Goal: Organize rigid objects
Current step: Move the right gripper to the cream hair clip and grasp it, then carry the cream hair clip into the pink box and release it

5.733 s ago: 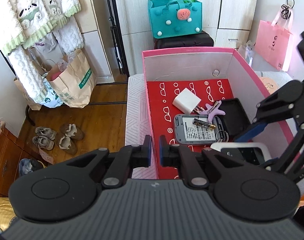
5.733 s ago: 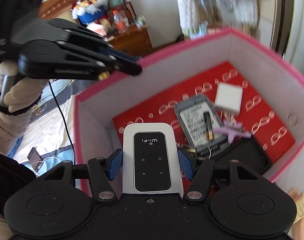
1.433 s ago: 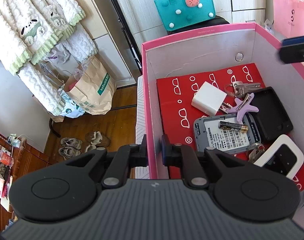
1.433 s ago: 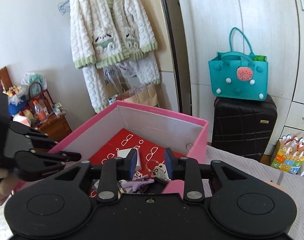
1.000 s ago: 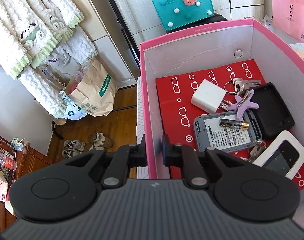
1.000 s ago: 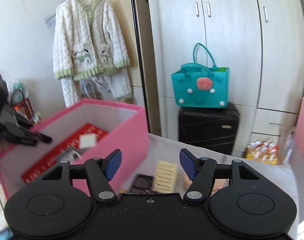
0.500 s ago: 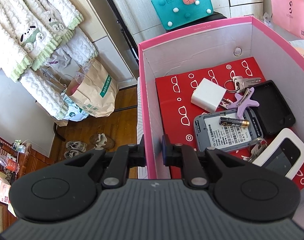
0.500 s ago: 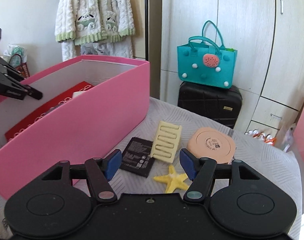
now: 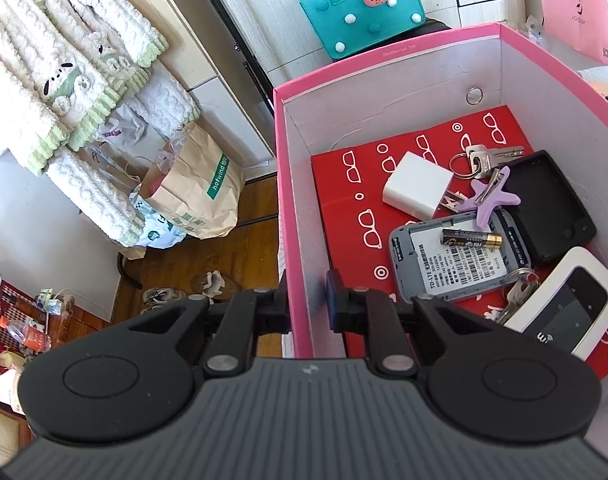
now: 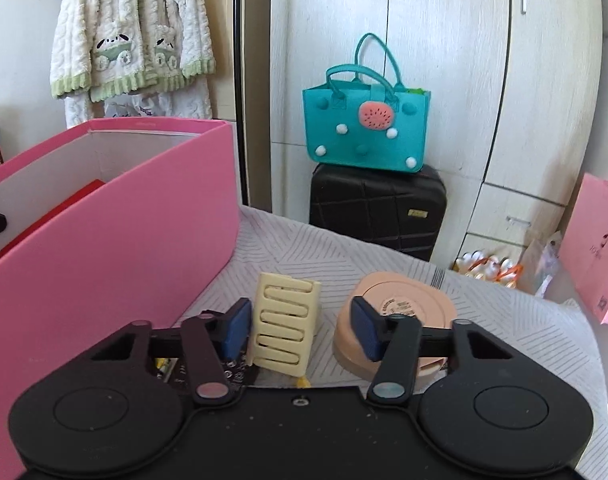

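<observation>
A pink box (image 9: 384, 92) stands on the bed. In it lie a white charger (image 9: 417, 189), keys (image 9: 484, 156), a purple star clip (image 9: 490, 200), a grey router back (image 9: 444, 276) with an AA battery (image 9: 470, 237) on it, a black cover (image 9: 548, 208) and a white Wi-Fi device (image 9: 564, 312). My left gripper (image 9: 307, 300) clamps the box's left wall, its jaws just starting to open. My right gripper (image 10: 300, 330) hovers low beside the box (image 10: 124, 240). Its jaws are closing around a cream zigzag clip (image 10: 286, 320), the right pad still apart from it.
A peach round case (image 10: 404, 308) lies right of the clip, and a black flat battery (image 10: 172, 372) sits under my left finger. Behind the bed stand a black suitcase (image 10: 378, 208) with a teal bag (image 10: 364, 120) and a pink paper bag (image 10: 596, 252). Paper bags (image 9: 192, 196) stand on the floor.
My right gripper came down and forward over the bed until the cream clip sat between its narrowing jaws. The left gripper stayed on the box wall.
</observation>
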Motion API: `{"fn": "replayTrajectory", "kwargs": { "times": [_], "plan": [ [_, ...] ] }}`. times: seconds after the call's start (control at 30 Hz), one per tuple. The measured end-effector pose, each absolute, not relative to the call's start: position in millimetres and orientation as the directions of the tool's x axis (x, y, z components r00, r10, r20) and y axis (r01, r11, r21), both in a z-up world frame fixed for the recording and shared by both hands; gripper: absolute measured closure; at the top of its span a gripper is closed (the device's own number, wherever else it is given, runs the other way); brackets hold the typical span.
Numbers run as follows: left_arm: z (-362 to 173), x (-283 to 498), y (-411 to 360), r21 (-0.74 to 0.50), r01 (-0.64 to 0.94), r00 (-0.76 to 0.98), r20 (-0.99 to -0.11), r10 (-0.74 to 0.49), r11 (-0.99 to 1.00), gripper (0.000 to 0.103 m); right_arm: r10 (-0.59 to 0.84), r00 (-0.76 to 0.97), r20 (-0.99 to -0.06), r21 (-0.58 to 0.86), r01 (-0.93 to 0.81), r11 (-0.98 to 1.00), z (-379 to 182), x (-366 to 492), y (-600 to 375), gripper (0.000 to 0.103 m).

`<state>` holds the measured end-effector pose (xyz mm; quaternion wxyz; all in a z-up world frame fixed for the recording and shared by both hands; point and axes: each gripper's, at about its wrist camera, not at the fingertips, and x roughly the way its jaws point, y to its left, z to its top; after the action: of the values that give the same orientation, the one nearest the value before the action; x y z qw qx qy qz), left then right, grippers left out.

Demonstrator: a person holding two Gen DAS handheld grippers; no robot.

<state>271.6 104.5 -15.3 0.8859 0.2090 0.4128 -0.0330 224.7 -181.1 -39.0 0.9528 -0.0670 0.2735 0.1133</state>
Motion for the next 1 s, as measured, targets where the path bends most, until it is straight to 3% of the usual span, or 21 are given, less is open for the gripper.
{"fn": "replayTrajectory", "kwargs": {
  "times": [0.07, 0.13, 0.57, 0.87, 1.0],
  "plan": [
    [-15, 272, 106, 0.332, 0.228, 0.654, -0.748, 0.109, 0.915, 0.089, 0.188, 0.825, -0.534, -0.057, -0.257, 0.965, -38, 224, -182, 0.062],
    [-15, 271, 104, 0.345, 0.232, 0.657, -0.745, 0.116, 0.909, 0.089, 0.195, 0.821, -0.536, -0.058, -0.266, 0.962, -36, 222, -183, 0.064],
    [-14, 273, 106, 0.34, 0.229, 0.655, -0.747, 0.114, 0.912, 0.089, 0.257, 0.827, -0.5, -0.045, -0.321, 0.946, 1, 193, -178, 0.065],
    [-14, 273, 107, 0.342, 0.232, 0.656, -0.746, 0.113, 0.911, 0.089, 0.465, 0.766, -0.444, 0.07, -0.487, 0.87, 61, 183, -157, 0.065],
    [-14, 273, 106, 0.335, 0.231, 0.656, -0.747, 0.109, 0.913, 0.089, 0.559, 0.688, -0.462, 0.112, -0.58, 0.807, 73, 193, -130, 0.065]
  ]
}}
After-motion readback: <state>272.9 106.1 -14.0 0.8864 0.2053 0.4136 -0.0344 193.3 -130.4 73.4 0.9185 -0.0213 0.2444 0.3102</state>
